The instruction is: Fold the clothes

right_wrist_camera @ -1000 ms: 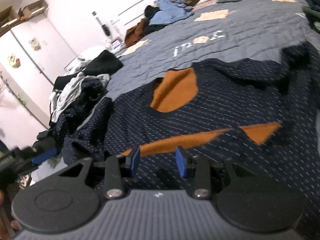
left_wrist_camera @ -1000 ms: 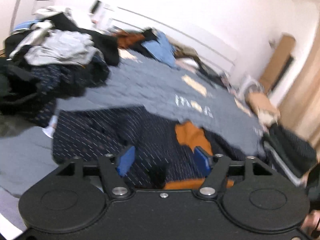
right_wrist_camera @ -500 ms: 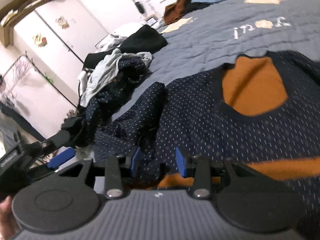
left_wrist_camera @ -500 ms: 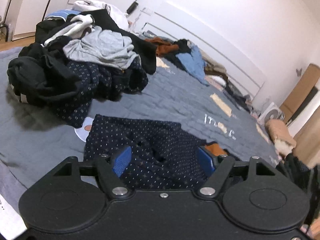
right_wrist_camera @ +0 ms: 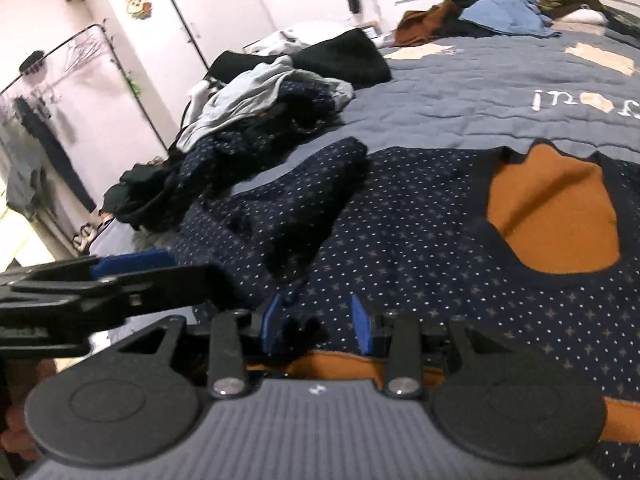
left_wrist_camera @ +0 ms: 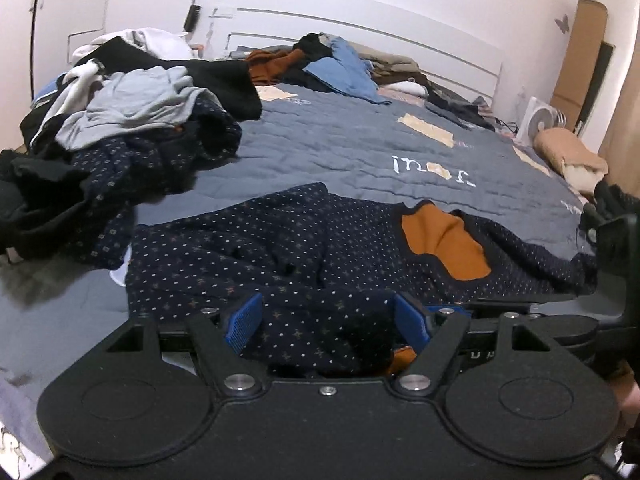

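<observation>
A: What's on the bed?

B: A grey-blue quilt with pale patches and white stitched letters I can't make out. On it a navy dotted top lies spread out, nearest the camera, with orange lining showing at the neck and hem.

A: Anything else?

B: A heap of clothes to the left, another pile by the headboard.

A: And the tongs?

B: The left tongs stand wide with a fold of the top bunched between the blue pads; whether they press on it I can't tell. The right tongs are narrower, at the hem; same doubt.
</observation>
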Tool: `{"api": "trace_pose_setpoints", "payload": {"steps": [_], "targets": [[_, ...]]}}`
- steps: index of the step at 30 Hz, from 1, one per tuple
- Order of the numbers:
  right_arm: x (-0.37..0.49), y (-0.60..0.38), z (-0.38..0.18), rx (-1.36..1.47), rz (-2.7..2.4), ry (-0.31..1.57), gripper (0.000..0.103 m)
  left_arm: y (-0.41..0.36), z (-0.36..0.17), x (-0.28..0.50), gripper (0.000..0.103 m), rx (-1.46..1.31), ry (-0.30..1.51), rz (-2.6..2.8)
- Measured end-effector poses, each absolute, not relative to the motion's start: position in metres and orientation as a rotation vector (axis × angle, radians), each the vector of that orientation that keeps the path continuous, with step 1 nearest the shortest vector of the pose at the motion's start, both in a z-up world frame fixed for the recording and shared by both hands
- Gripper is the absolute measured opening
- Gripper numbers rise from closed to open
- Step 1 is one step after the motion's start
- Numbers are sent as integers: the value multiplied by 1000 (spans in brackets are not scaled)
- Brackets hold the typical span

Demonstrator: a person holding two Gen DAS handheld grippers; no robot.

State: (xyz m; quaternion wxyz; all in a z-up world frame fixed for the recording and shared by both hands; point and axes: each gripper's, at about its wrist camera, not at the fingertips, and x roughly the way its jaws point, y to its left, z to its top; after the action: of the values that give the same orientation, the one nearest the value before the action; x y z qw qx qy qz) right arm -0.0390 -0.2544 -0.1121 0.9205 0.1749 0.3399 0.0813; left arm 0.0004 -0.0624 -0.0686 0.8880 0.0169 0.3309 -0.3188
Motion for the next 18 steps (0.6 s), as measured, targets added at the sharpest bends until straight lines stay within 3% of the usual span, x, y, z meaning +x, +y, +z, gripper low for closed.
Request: {"api": "trace_pose_setpoints", "payload": {"steps": [3,5,8,18], "targets": [[-40,-253,-112,346,185,701,38,-68,-73,0,56,56,699,-678],[-40,-253,-112,336,181,700,38,-69,-75,0,32,62,708,-694],[-40,-251,-113,328,174,699,38,-66,-77,1,21,54,738,-697],[-44,-230,-113,173,198,655,38,-58,-69,-18,19,87,757,-757]]}}
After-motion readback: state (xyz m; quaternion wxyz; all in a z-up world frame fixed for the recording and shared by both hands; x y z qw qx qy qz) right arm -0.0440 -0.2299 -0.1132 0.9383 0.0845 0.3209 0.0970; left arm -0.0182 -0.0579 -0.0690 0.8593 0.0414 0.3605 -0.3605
